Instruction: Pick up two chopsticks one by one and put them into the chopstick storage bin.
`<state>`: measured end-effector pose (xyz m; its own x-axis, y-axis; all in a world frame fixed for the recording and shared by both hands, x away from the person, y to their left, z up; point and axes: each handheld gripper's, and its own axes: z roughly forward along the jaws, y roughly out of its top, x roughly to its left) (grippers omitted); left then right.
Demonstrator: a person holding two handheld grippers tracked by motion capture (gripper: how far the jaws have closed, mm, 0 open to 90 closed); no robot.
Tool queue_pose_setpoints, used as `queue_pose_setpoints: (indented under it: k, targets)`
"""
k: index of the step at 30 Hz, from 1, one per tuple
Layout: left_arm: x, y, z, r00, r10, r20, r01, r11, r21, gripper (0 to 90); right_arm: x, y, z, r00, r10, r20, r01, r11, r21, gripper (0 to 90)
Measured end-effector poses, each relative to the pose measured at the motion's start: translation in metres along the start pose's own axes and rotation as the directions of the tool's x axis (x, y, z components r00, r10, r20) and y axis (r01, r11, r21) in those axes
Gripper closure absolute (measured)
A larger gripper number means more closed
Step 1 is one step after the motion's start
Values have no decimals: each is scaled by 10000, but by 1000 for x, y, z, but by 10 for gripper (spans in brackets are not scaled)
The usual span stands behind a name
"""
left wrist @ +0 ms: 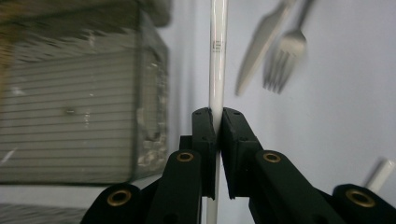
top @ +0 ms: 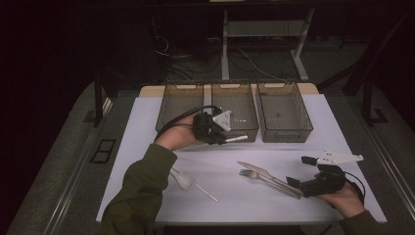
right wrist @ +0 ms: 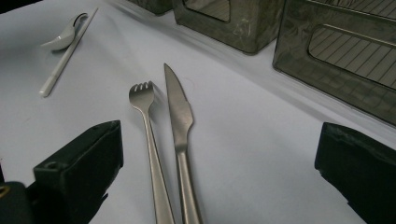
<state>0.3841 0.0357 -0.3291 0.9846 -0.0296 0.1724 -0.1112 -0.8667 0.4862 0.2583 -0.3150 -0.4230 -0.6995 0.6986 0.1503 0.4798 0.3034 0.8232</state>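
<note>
My left gripper (top: 224,139) is shut on a thin white stick (top: 236,139), which pokes out to the right just in front of the middle bin (top: 240,131). In the left gripper view the white stick (left wrist: 218,65) runs straight up from between the closed jaws of the left gripper (left wrist: 218,115). My right gripper (top: 300,171) rests at the front right, jaws wide apart. A steel knife (top: 259,171) and fork (top: 257,176) lie side by side just left of it. In the right gripper view the right gripper (right wrist: 219,154) frames the fork (right wrist: 148,135) and knife (right wrist: 177,116), touching neither.
Three dark mesh bins stand in a row at the back: left (top: 178,125), middle, right (top: 285,134). A white spoon (top: 183,179) and a second white stick (top: 206,191) lie at the front left of the white mat (top: 235,205). A sleeve (top: 142,191) crosses the front left.
</note>
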Motion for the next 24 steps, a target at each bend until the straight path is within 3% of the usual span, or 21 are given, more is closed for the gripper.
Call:
queue_pose_setpoints:
  k: [4, 8, 11, 12, 15, 19, 20, 22, 24]
  targets:
    - [10, 1, -20, 9980, -428, -472, 412, 9985, -360, 832, -1, 0, 0, 10000, -62, 25, 63, 10000, -45, 10]
    - [21, -1, -42, 9911, -1008, -869, 925, 9912, -944, 832, -1, 0, 0, 10000, -45, 5, 45, 10000, -32, 10]
    - [30, -5, -58, 9821, -1585, -1016, 1429, 9789, -1459, 832, -1, 0, 0, 10000, -41, -2, 41, 10000, -31, 10]
    - [34, -6, -63, 9803, -1647, -1093, 1479, 9780, -1471, 832, -1, 0, 0, 10000, -33, -4, 33, 10000, -26, 10]
    - [48, -13, -78, 9675, -2108, -1396, 1865, 9678, -1692, 832, -1, 0, 1, 10000, -53, -31, 53, 10000, -18, 10]
    - [65, -27, -93, 9385, -3030, -1653, 2610, 9364, -2344, 832, -1, -1, 1, 10000, -42, -25, 42, 10000, -8, 10]
    - [69, -32, -95, 9270, -3346, -1694, 2854, 9224, -2602, 832, -1, -1, 1, 10000, -40, -15, 40, 10000, -6, 10]
    - [79, -41, -98, 9113, -3751, -1701, 3183, 9034, -2872, 832, -1, -1, 1, 10000, -27, -9, 27, 10000, 2, 10]
    - [86, -50, -99, 8909, -4197, -1735, 3569, 8833, -3040, 832, -1, -1, 1, 10000, -17, -14, 17, 10000, -8, 10]
